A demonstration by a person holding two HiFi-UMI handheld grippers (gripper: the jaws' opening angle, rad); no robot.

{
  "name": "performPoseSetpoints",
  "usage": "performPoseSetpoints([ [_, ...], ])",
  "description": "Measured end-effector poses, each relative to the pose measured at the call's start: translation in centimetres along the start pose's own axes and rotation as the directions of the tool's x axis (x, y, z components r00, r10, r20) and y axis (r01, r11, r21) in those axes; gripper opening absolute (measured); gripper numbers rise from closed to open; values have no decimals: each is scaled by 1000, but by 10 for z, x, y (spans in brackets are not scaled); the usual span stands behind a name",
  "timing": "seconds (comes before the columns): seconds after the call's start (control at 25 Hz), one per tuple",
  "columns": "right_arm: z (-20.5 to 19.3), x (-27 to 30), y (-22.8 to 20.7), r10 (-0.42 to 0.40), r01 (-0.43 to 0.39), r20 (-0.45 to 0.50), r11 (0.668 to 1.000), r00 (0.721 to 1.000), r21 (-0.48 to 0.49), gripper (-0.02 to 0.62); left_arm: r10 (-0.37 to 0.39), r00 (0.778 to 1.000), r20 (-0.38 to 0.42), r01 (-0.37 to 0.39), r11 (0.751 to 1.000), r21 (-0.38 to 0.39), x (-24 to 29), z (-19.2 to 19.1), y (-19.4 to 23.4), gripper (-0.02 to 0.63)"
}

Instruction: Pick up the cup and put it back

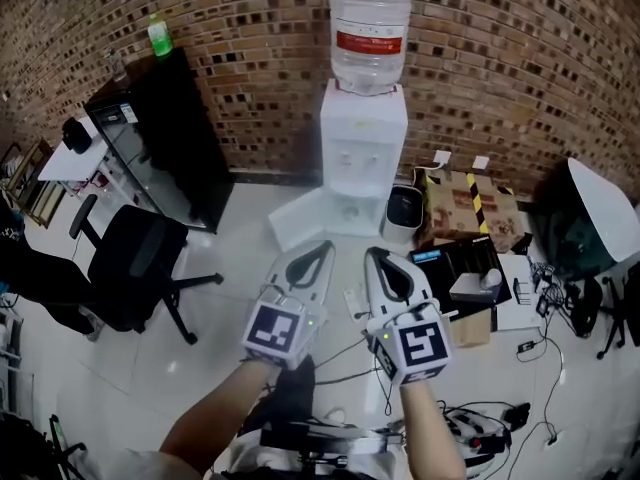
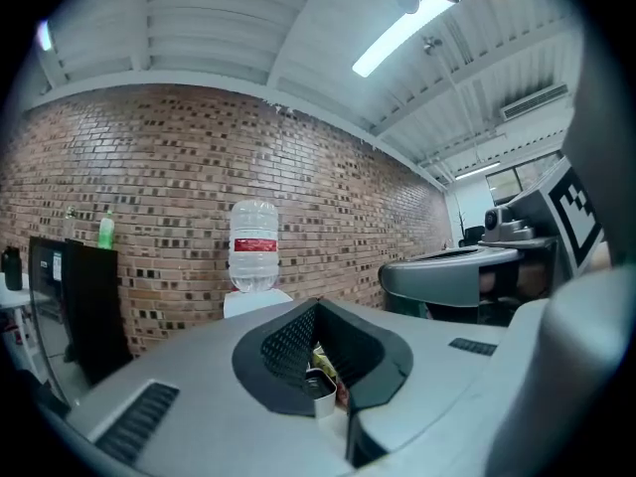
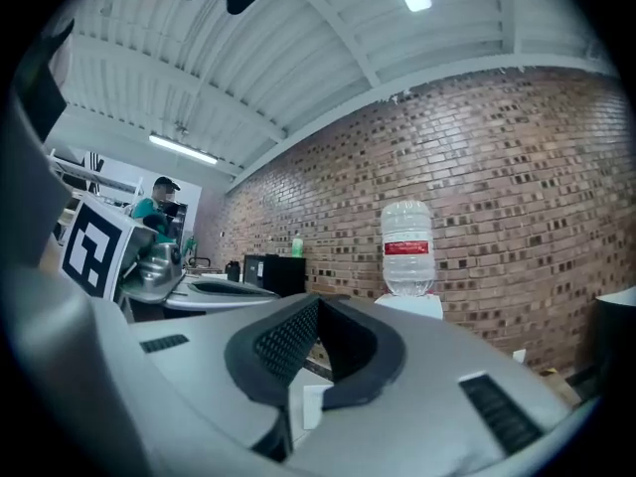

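Left tongs [image 1: 322, 249]: jaws together, nothing clamped, pointing at the water dispenser [image 1: 364, 158].
Right tongs [image 1: 373, 255]: just beside the left, jaws together, nothing held.
Cup: I cannot make one out in any view.
Open room: pale floor [image 1: 245, 233] ahead of both tips.
Edges: office chair [image 1: 135, 263] and black cabinet [image 1: 170, 138] left; cardboard box [image 1: 468, 203] and cables [image 1: 485, 418] right.

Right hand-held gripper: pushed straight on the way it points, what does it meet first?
Nothing close ahead of the right hand-held gripper. Its line seems to end at the brick wall just left of the water dispenser, possibly the dispenser itself; depth unclear.
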State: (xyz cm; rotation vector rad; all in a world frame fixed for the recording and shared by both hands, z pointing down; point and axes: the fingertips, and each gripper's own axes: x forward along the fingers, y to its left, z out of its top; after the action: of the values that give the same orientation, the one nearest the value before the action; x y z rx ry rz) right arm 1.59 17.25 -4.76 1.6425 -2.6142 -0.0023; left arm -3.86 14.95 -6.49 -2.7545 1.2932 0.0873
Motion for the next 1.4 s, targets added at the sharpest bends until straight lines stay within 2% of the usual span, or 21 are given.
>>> performPoseSetpoints([
  [0.16, -2, 50, -26, -32, 32, -5, 999, 999, -2, 0, -8, 1000, 11, 9, 1000, -23, 50, -11, 31, 5],
  [0.48, 8, 170, -71, -80, 80, -24, 997, 996, -7, 0, -75, 996, 46, 77, 996, -43, 155, -15, 105, 5],
  [0.8, 15, 263, -114, -117, 117, -22, 993, 993, 8, 0, -97, 994, 56, 100, 994, -45, 231, -18, 170, 5],
  [1.0, 11, 296, -143, -114, 114, -11, 993, 993, 25, 0, -83, 996, 41, 84, 996, -35, 264, -29, 187, 5],
  [1.16, 4, 312, -164, -79, 79, -5, 996, 997, 31, 0, -58, 997, 46, 59, 998, -25, 287, -37, 186, 5],
  [1.2, 1, 315, -168, -69, 69, -5, 997, 998, 31, 4, -49, 998, 49, 50, 998, -23, 291, -39, 185, 5],
  [1.24, -3, 318, -172, -60, 60, -7, 998, 998, 33, 49, -40, 998, 50, 41, 999, -21, 296, -42, 185, 5],
  [1.4, -31, 329, -190, -56, 57, -15, 997, 998, 54, 51, -18, 999, 30, 18, 1000, -16, 311, -72, 183, 5],
])
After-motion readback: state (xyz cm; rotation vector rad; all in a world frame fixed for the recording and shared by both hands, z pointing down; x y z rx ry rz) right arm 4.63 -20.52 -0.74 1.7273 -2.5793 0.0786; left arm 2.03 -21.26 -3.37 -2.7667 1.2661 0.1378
